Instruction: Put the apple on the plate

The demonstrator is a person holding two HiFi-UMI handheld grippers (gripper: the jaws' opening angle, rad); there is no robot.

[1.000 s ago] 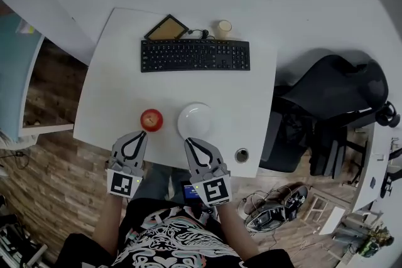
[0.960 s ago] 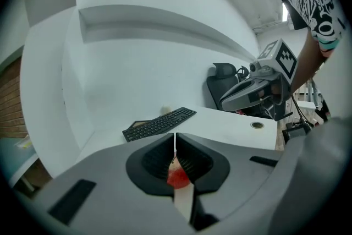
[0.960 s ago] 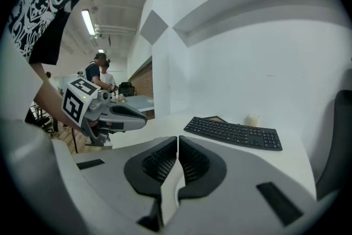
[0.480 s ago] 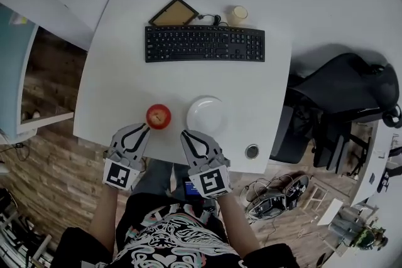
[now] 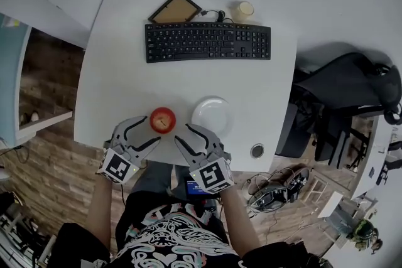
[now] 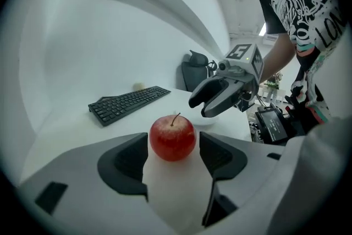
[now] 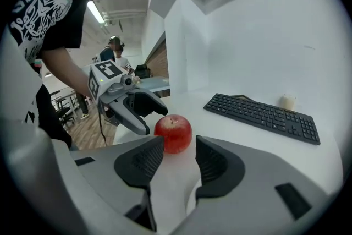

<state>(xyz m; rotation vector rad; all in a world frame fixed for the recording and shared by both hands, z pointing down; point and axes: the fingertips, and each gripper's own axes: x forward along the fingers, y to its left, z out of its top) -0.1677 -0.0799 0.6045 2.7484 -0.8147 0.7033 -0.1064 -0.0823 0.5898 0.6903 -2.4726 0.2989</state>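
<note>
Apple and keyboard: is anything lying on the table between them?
No. The head view shows only bare white table between the apple and the keyboard.

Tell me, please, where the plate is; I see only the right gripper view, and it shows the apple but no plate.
Observer: In the head view the plate lies on the table just right of the apple, apart from it.
Operator: Is anything on the plate?
Observer: No, it is bare.
Operator: Do the left tongs hold the apple?
Observer: No. The left tongs have just been opening; in the left gripper view the apple stands at their mouth, not gripped.
</note>
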